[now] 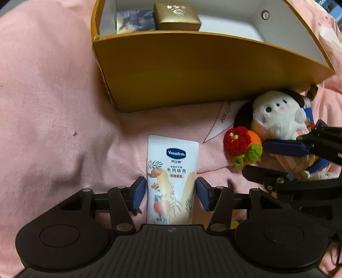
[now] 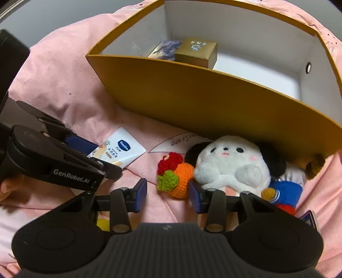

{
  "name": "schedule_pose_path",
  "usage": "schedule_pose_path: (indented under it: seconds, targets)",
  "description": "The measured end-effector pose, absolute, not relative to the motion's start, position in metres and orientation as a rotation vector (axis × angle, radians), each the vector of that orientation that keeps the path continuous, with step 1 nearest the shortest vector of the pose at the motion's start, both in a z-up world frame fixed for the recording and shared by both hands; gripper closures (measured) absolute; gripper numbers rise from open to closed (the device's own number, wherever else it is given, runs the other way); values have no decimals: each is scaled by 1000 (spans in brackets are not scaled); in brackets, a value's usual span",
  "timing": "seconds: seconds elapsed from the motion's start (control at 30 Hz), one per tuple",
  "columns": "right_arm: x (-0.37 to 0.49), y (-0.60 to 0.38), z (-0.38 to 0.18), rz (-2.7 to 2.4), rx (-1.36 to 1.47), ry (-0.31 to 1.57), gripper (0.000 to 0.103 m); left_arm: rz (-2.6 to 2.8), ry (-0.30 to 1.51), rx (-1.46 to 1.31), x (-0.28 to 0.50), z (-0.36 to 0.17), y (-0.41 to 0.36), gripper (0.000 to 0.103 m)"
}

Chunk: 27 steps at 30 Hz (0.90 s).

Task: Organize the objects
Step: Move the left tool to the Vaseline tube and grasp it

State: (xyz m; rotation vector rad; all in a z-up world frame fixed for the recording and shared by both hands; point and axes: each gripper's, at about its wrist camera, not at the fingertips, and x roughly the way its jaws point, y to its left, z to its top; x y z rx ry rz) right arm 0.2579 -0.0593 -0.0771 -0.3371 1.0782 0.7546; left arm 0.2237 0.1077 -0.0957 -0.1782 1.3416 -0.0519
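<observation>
A white Vaseline tube [image 1: 171, 166] lies on the pink blanket [image 1: 53, 107], lengthwise between the blue pads of my left gripper [image 1: 171, 192]. The pads stand at its two sides and are open around it. In the right wrist view the same tube [image 2: 124, 149] runs under the left gripper [image 2: 100, 156]. A red, orange and green crochet fruit [image 2: 173, 179] lies at the fingertips of my right gripper [image 2: 167, 193], nearer the right pad. That gripper is open, with nothing held. Against the fruit lies a white plush dog [image 2: 230, 162].
An open yellow box [image 1: 192, 64] with a white inside stands just beyond, holding a small gold box [image 1: 177, 16] and a blue-patterned box [image 1: 134, 20]. A blue and orange knitted piece [image 2: 286, 192] lies right of the plush. A hand [image 2: 6, 188] shows at the left edge.
</observation>
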Motion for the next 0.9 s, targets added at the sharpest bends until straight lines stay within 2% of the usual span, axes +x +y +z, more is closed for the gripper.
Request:
schedule_pose_path:
  seconds: [0.4,0.9]
  targets:
    - [255,-46,-87,767,-478,1002,56,-62,1373,-208,234,-108,112,43]
    - [220,-36,-82,780,-754,873,62,-56,1270,-304,200,-47,127,50]
